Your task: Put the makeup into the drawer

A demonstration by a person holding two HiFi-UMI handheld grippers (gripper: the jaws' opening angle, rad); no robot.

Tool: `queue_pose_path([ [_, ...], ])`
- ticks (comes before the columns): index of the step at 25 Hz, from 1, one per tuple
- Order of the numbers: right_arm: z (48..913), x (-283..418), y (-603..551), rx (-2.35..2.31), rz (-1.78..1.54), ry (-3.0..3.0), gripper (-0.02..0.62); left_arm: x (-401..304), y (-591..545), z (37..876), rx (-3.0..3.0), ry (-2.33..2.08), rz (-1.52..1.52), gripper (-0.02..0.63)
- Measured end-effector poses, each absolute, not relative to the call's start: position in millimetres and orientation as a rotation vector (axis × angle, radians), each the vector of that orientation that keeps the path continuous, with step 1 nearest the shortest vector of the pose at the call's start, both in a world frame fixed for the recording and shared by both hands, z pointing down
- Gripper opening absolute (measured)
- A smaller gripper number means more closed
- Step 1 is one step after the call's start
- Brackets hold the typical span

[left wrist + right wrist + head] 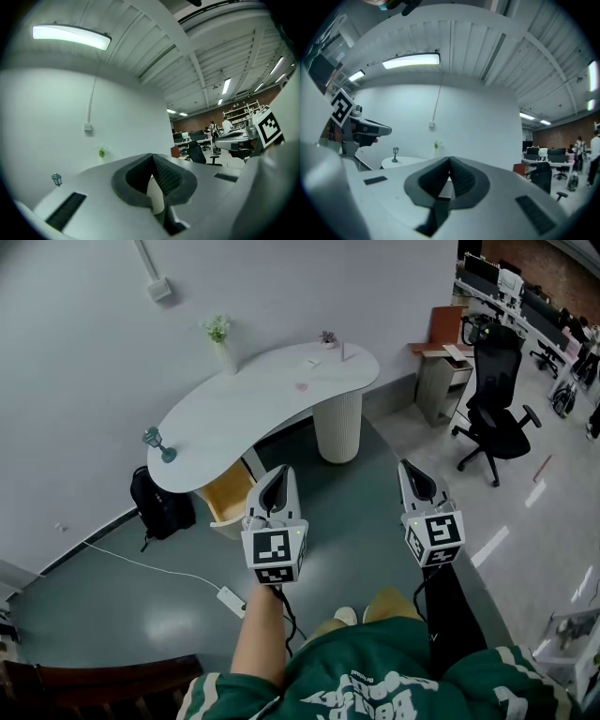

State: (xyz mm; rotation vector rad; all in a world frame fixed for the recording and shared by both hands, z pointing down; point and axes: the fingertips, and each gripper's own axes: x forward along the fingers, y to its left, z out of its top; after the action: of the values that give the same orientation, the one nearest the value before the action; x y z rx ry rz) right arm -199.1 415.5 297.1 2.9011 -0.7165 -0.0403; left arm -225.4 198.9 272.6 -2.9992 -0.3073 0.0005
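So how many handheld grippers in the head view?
2: the white left gripper ahead of the person's bare forearm, the white right gripper to its right. None seems hidden.

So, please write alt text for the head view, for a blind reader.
Seen from above, a person in a green shirt holds the left gripper and the right gripper level, both shut and empty, short of a white curved table by the wall. A black office chair stands at the right.

White desk [272, 390], its pedestal ribbed white; dark grey-green floor [103, 606]; black office chair [495, 413] and black backpack [161, 504]. The pale grey left gripper [279, 472] and right gripper [410, 467] carry black-and-white square-marker cubes. Green shirt [375, 685], white lettering
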Motion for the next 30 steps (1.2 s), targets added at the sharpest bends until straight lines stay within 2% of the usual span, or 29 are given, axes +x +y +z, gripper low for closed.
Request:
queue_pose_path([
  [3, 303.2, -190.6, 418.0, 2.916, -0.025, -0.713, 0.016, -217.9, 205.2, 273.8, -3.006, -0.359, 0.019, 0.0],
  [6, 311.3, -177.0, 419.4, 2.923, -0.014, -0.732, 0.139, -204.5, 210.2, 284.5, -2.978, -0.363, 0.002, 0.0],
  [9, 319.0, -154.8, 422.2, 2.926, -0.004, -0.731, 0.172, -181.8, 216.0, 293.2, -2.95, -0.373, -0.015, 0.0],
  [15, 330.8, -93.7, 434.6, 2.938, 0.025, -0.731, 0.179, -120.2, 230.3, 302.0, -2.981, -0.407, -0.065, 0.0],
  [30, 333.7, 126.0, 477.9, 2.963, 0.065, -0.794, 0.176, 87.6, 281.8, 309.5, -2.948, -0.393, -0.117, 0.0],
])
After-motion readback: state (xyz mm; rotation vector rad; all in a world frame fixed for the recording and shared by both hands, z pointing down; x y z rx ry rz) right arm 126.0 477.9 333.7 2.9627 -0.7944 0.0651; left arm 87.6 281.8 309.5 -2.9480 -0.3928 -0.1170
